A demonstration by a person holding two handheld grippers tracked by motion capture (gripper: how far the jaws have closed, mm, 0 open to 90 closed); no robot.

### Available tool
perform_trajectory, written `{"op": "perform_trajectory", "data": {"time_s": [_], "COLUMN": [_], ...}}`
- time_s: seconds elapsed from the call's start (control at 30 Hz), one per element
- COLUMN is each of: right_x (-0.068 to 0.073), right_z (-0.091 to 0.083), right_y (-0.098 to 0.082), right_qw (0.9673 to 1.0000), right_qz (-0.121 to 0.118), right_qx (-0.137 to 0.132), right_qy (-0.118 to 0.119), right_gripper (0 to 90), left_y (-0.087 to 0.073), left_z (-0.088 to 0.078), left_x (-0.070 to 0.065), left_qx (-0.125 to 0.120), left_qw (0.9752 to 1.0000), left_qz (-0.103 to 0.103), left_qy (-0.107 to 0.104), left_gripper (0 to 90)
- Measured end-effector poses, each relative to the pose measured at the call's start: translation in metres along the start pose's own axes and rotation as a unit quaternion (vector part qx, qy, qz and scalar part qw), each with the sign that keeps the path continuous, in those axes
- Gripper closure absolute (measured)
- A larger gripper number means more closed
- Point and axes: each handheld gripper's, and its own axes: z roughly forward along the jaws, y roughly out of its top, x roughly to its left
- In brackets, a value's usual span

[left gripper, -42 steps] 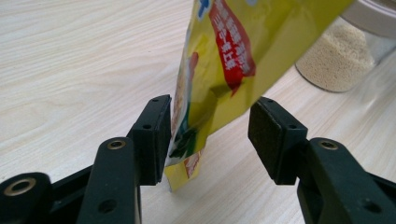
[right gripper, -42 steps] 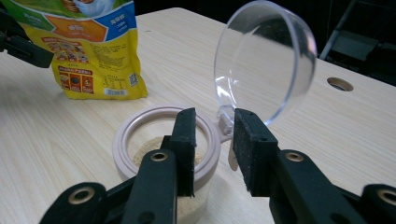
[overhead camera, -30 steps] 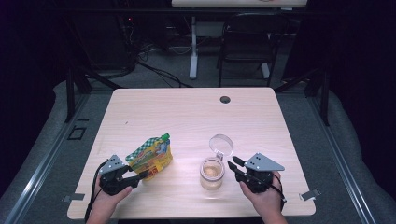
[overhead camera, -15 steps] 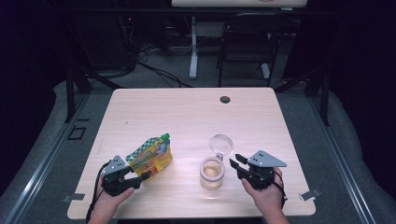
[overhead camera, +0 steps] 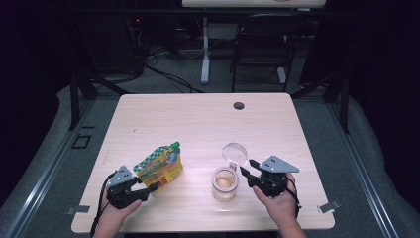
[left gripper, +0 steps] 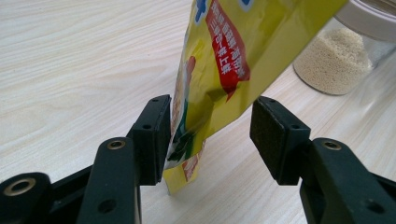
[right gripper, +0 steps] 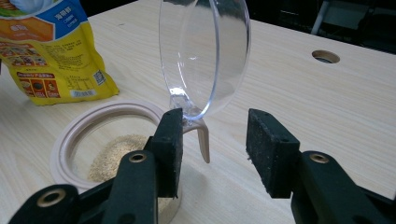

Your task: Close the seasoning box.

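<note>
Pouch [overhead camera: 159,167] of yellow printed film with green spout cap, standing tilted near front left of table [overhead camera: 198,124], just left of jar [overhead camera: 225,184]. Lower corner of pouch lying between jaws of left gripper [overhead camera: 150,187]; in left gripper view, one pad [left gripper: 158,135] against the film, other pad [left gripper: 273,135] clear of it, so jaws apart, no clamp.

Likely handling: light, soft, crumpling under pressure; glossy film probably slippery. Best taken at the lower corner or side seam, where the film is doubled and stiffer; avoid squeezing the full belly, since contents may be pushed toward the spout.

Jar: clear, holding a shallow layer of pale grain, with beige ring at mouth and clear hinged lid [right gripper: 204,53] standing upright and open. Rigid, hard walls, probably easy to tip if knocked at the lid.

Right gripper [overhead camera: 249,171] just beside jar on its right, jaws apart and recently widening; lid tab [right gripper: 203,140] between pads, touching one at most, not gripped.
</note>
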Motion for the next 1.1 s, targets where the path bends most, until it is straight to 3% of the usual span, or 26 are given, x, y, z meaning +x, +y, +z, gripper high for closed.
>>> {"op": "perform_trajectory", "data": {"time_s": [1.1], "right_x": [0.001], "right_z": [0.011], "right_y": [0.009], "right_qw": [0.9999], "right_qz": [-0.012], "right_qx": [-0.011], "right_qy": [-0.005], "right_gripper": [51.7], "left_y": [-0.001], "left_z": [-0.002], "left_x": [-0.001], "left_qx": [-0.002], "left_qw": [1.0000], "left_qz": [-0.001], "left_qy": [0.001], "left_gripper": [48.6]}}
